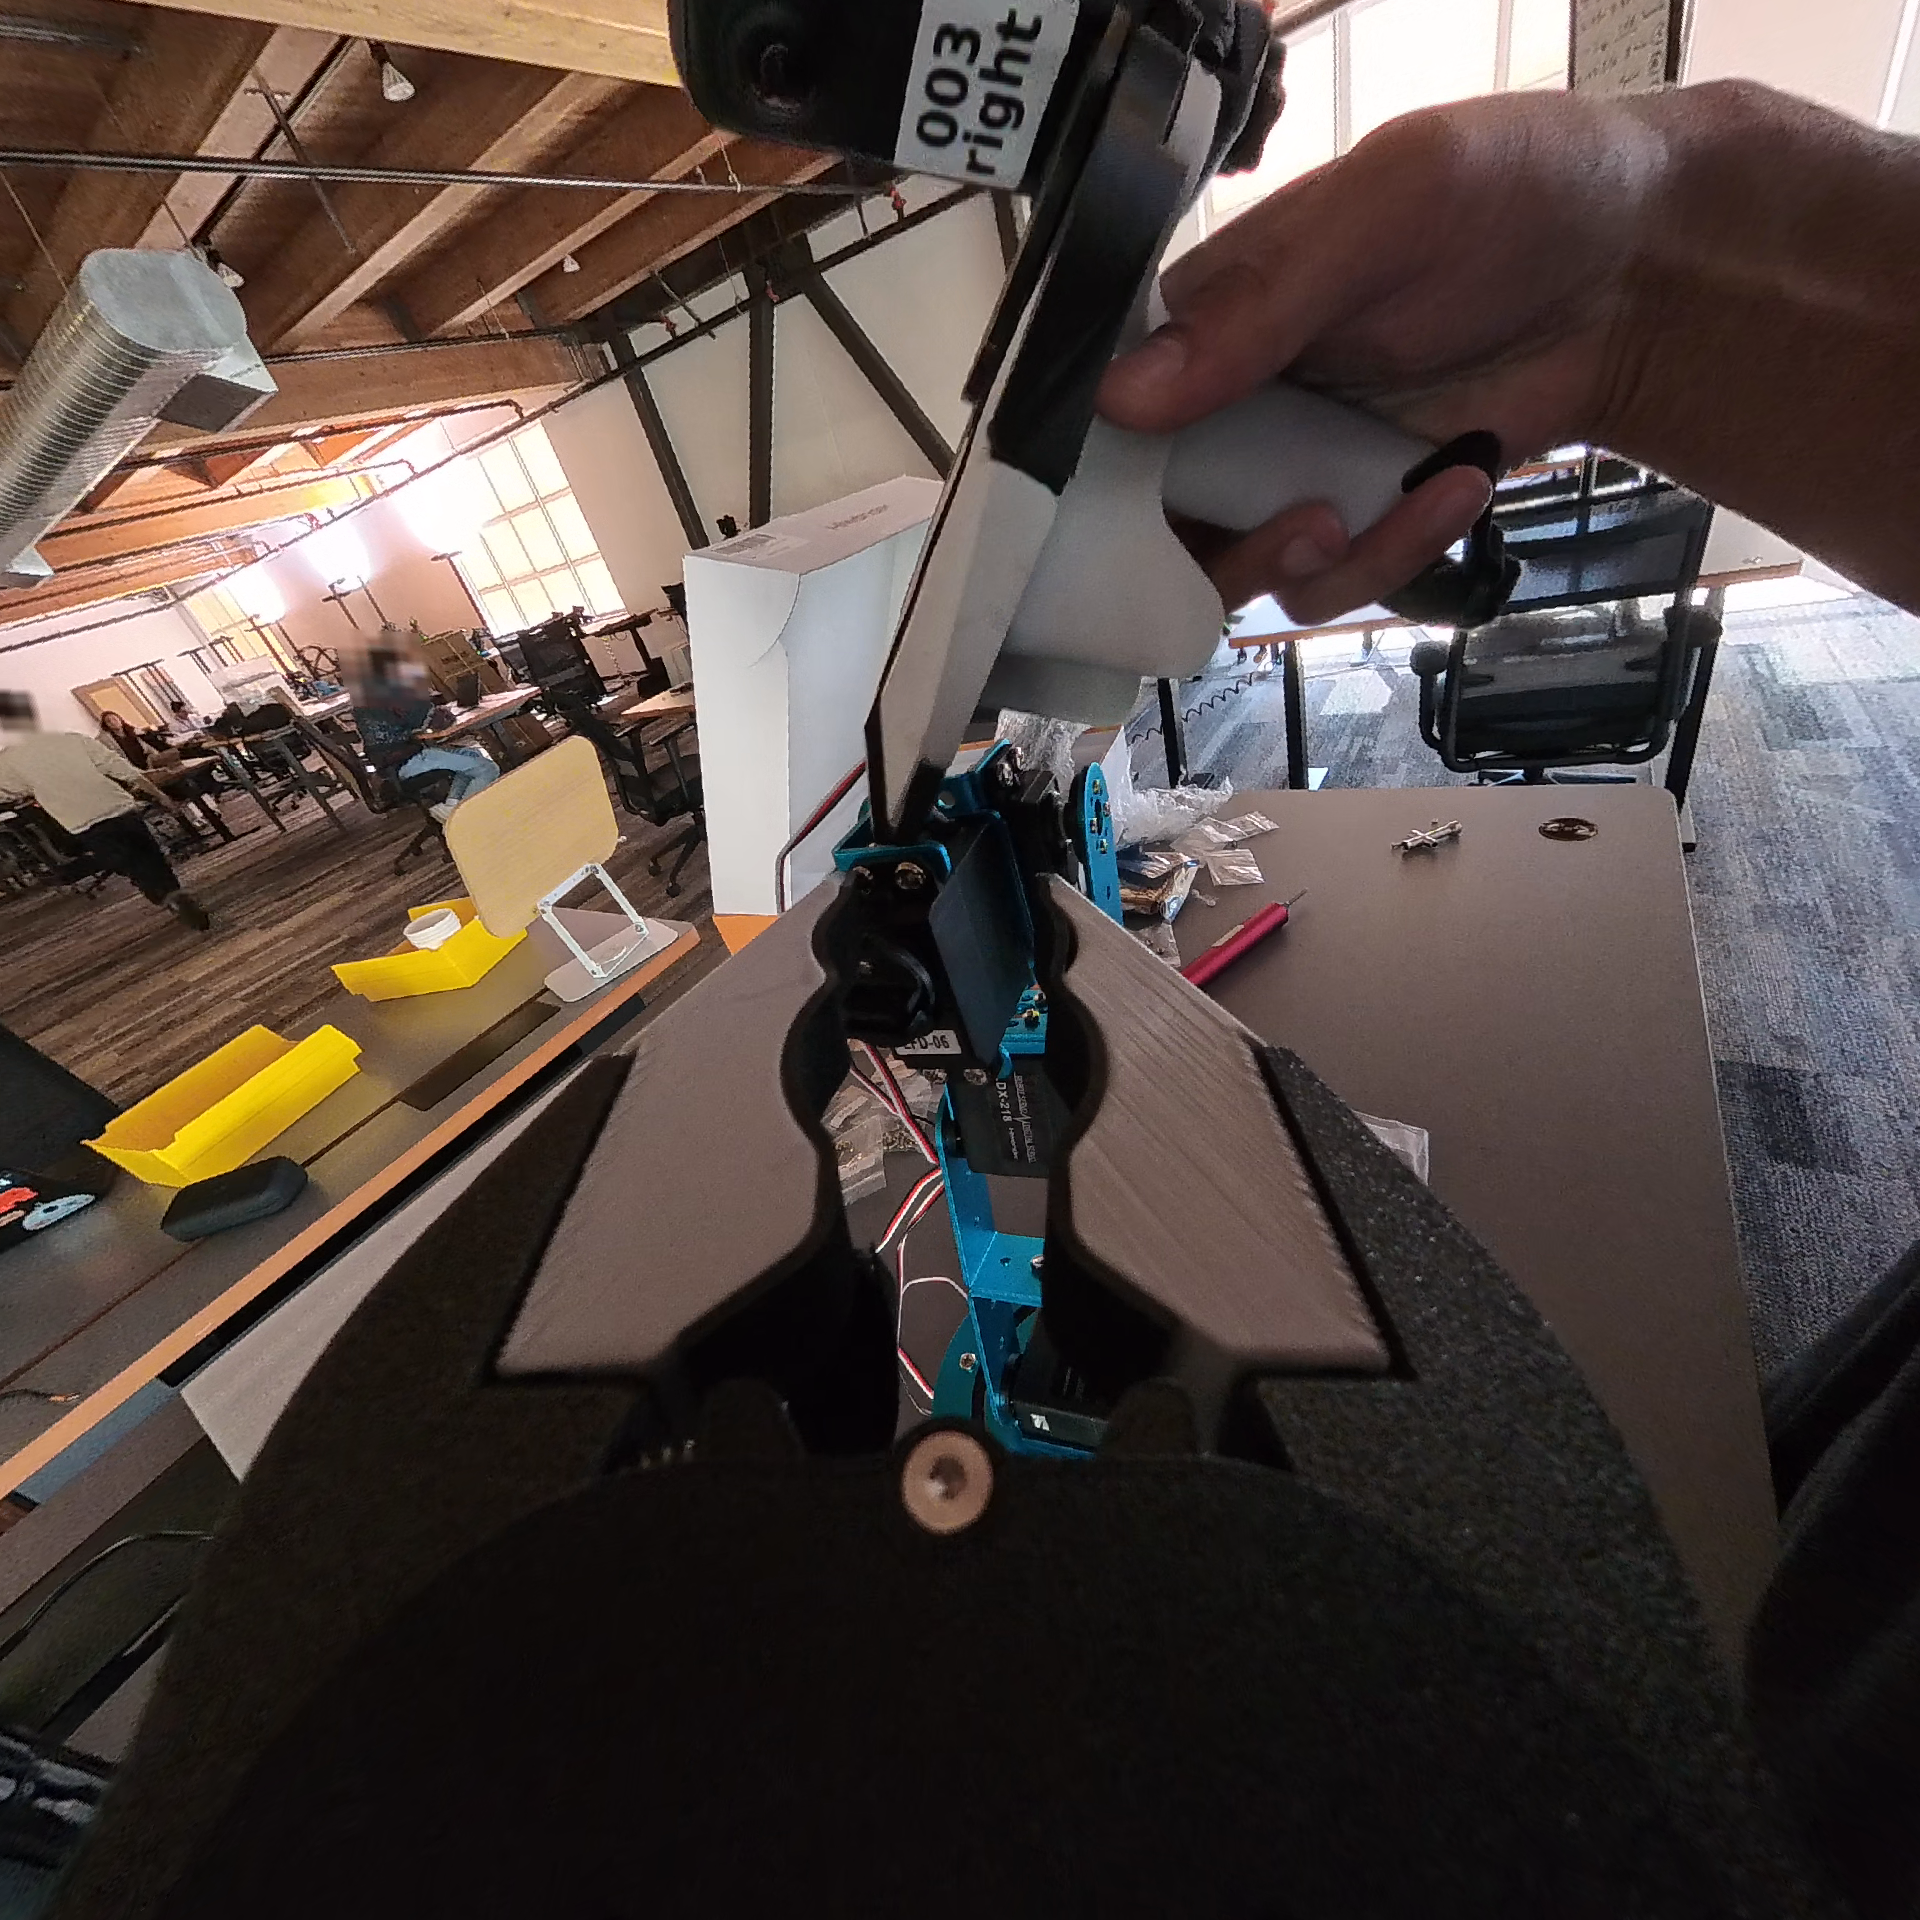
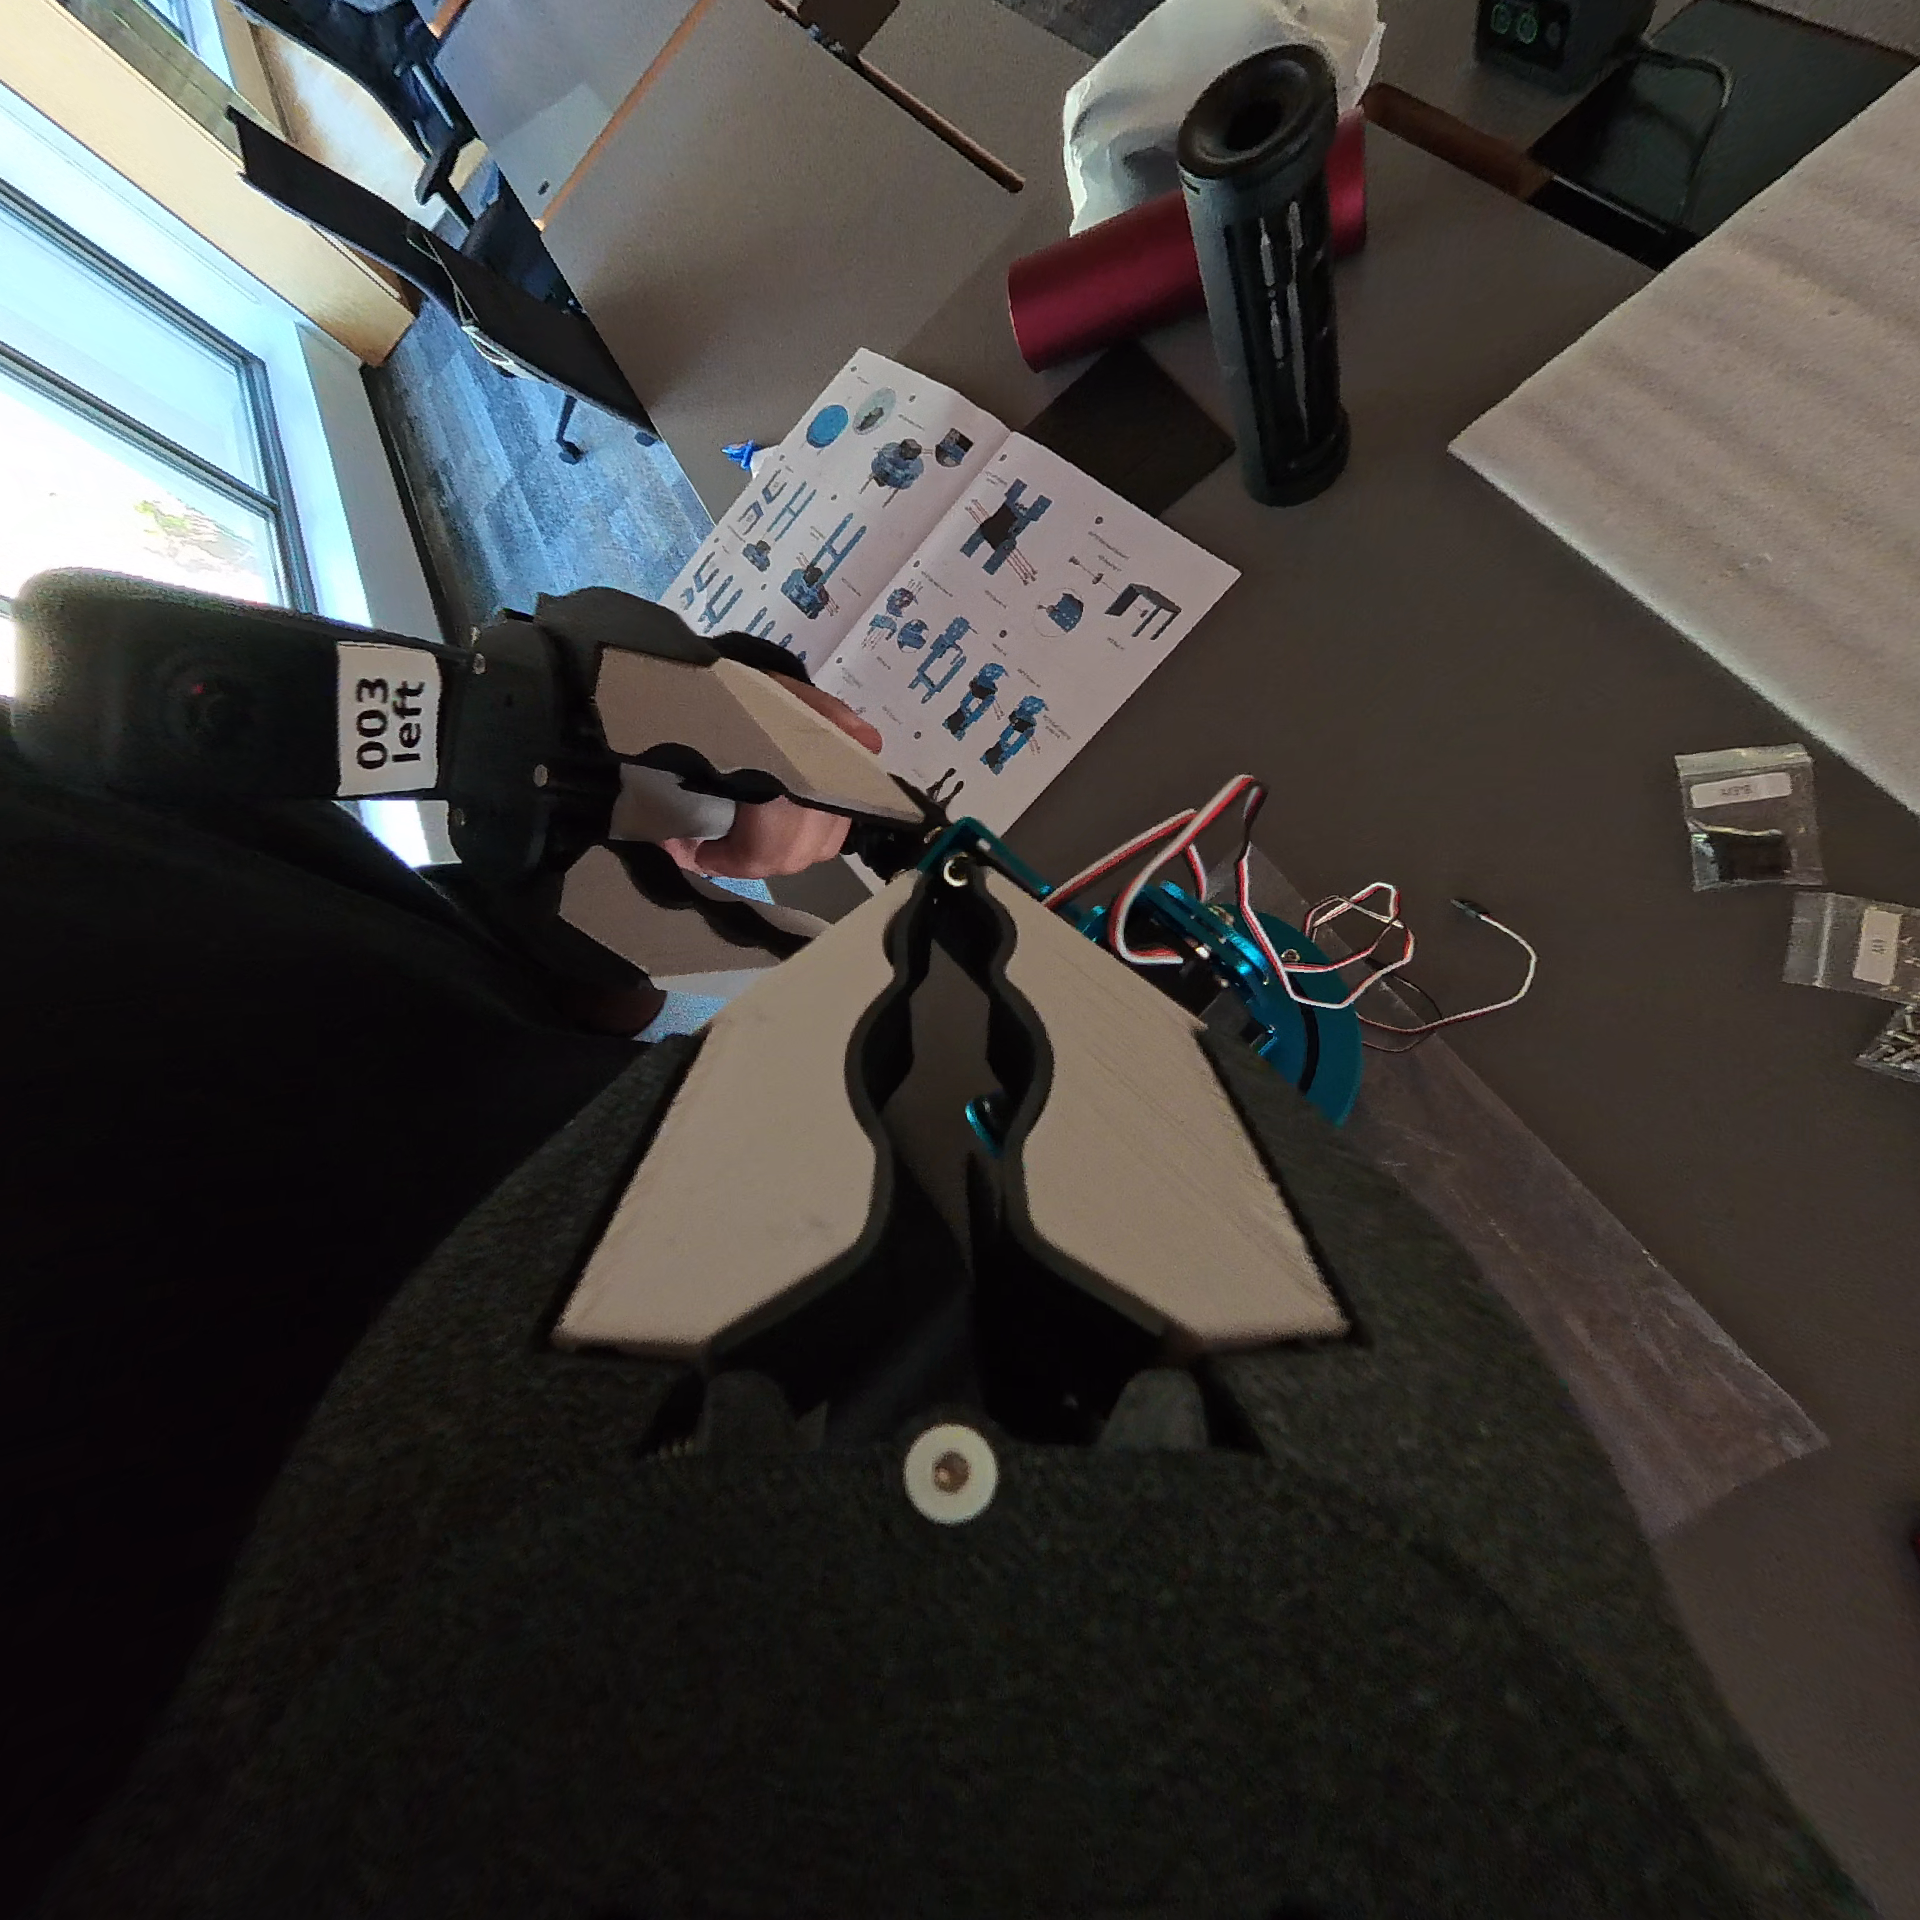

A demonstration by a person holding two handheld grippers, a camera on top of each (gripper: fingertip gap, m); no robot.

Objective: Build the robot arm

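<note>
**Blue metal arm held between two grippers**

Blue metal brackets and black motors make up the small robot arm (image 1: 987,1049) we hold upright on the dark table (image 1: 1455,1039). We see our left gripper (image 1: 940,997) with its two grey fingers (image 1: 686,1174) set on either side of the arm's upper section, a black motor block between them; the fingers are part way in, and we cannot tell for sure whether they press the block or only flank it. Our right gripper (image 2: 951,883) comes down from above with its tips pressed nearly together on a blue bracket at the top of the arm, beside a small screw. A bare hand (image 1: 1455,343) grips the right gripper's white handle.

Red, white and black wires (image 2: 1351,935) trail from the arm's round blue base (image 2: 1320,1039) across the table. An open instruction booklet (image 2: 966,603) lies beyond the arm, with a dark tool holder (image 2: 1273,312) standing near a red cylinder (image 2: 1122,281). Small plastic bags (image 2: 1751,816) of parts lie well off to one side, and a red screwdriver (image 1: 1242,940) rests near the arm.
</note>
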